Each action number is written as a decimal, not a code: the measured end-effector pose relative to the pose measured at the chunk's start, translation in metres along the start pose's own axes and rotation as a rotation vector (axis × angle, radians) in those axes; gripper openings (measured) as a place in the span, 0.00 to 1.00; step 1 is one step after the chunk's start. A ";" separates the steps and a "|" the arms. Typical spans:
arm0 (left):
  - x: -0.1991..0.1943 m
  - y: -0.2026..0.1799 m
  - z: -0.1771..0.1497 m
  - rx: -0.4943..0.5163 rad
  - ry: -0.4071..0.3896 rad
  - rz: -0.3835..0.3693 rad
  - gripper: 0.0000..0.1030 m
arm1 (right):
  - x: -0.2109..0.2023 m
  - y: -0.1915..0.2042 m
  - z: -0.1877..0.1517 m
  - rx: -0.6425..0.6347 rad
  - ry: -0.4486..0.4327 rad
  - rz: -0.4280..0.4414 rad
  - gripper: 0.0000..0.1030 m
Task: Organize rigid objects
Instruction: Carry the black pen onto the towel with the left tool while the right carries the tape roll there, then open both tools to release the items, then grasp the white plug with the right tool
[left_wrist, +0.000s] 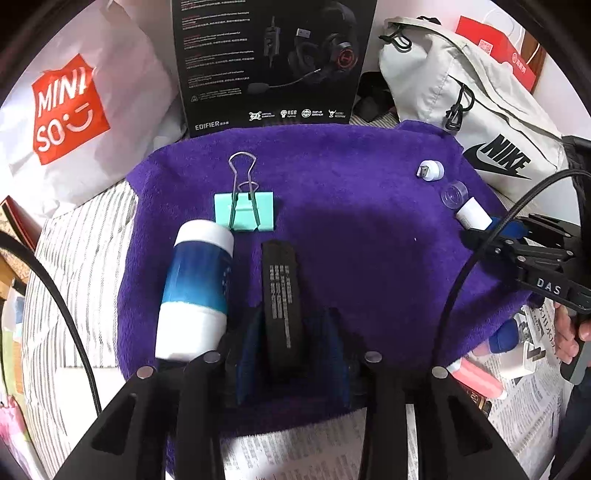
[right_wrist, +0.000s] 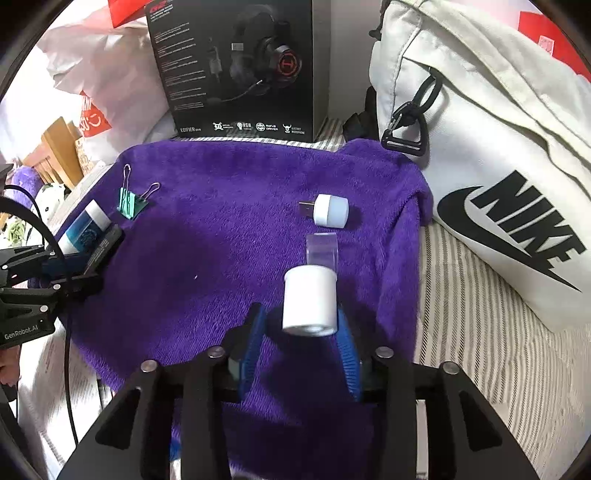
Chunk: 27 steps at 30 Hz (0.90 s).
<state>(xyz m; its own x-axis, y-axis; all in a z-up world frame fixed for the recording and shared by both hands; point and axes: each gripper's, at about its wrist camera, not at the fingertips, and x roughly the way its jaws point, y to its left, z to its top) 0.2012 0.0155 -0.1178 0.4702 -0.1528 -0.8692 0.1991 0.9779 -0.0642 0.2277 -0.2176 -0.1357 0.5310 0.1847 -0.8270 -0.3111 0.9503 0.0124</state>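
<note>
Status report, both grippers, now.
Left gripper astride black bar, pads off it. Right gripper open around white tube. Purple towel ahead unobstructed.

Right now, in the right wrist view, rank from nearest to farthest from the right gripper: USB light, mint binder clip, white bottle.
1. White bottle, between the right gripper's fingers.
2. USB light, just beyond, slightly right.
3. Mint binder clip, far left on the purple towel.

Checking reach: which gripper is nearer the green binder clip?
Left. The left gripper sits just below the binder clip, beside the blue-white bottle; the right gripper is across the purple towel.
</note>
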 end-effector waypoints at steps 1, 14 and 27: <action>-0.001 0.002 -0.001 -0.013 0.001 -0.006 0.33 | -0.003 0.000 -0.001 -0.003 -0.001 -0.006 0.40; -0.053 -0.011 -0.029 -0.011 -0.064 -0.034 0.33 | -0.086 0.007 -0.048 0.016 -0.073 0.032 0.40; -0.075 -0.027 -0.060 -0.014 -0.087 -0.068 0.33 | -0.084 0.033 -0.110 -0.050 -0.015 0.096 0.40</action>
<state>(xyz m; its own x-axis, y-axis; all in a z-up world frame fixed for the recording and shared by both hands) 0.1088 0.0089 -0.0807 0.5289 -0.2300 -0.8169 0.2216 0.9666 -0.1286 0.0863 -0.2296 -0.1280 0.5087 0.2786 -0.8146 -0.4002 0.9143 0.0627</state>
